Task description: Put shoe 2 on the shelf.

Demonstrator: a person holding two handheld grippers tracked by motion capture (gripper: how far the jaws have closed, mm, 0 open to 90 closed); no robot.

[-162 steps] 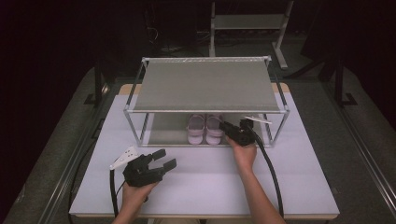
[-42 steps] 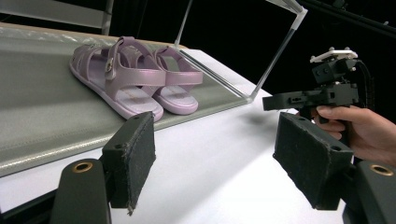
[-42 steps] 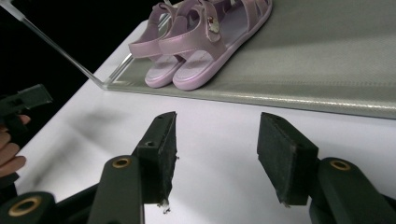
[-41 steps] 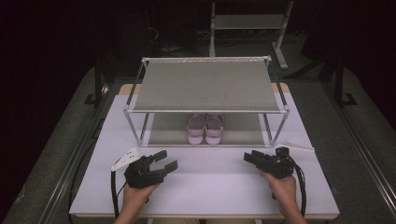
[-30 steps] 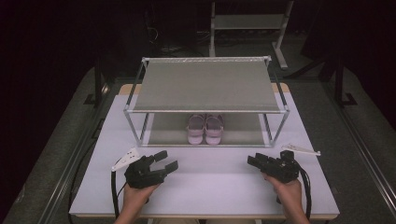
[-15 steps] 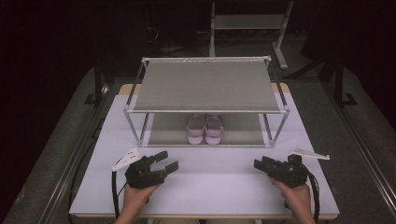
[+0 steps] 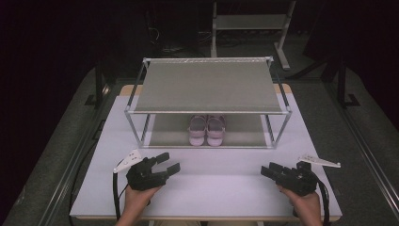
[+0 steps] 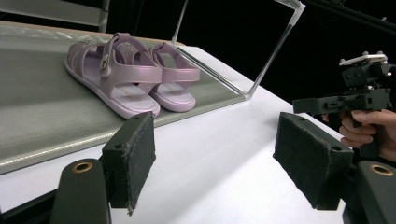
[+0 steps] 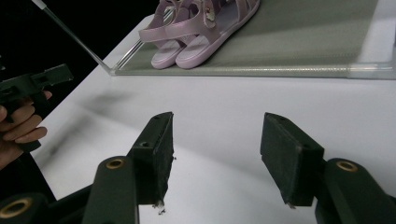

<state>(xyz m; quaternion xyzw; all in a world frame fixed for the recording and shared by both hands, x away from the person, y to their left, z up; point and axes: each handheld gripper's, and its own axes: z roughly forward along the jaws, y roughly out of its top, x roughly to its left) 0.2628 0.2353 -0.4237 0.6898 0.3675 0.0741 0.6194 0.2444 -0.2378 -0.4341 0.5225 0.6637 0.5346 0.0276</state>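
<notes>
High view: pink sandals [image 7: 207, 130] paired on lower shelf of rack [image 7: 207, 84]. Left gripper [image 7: 164, 165], right gripper [image 7: 269, 171] near table [image 7: 216, 188] front, fingers apart, empty. Probably parked; keep clear of rack.

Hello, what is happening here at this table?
A person holds a gripper in each hand over the white table. The left gripper and the right gripper are both open and hold nothing. A pair of pink sandals stands side by side on the lower shelf of a metal rack, untouched.
</notes>
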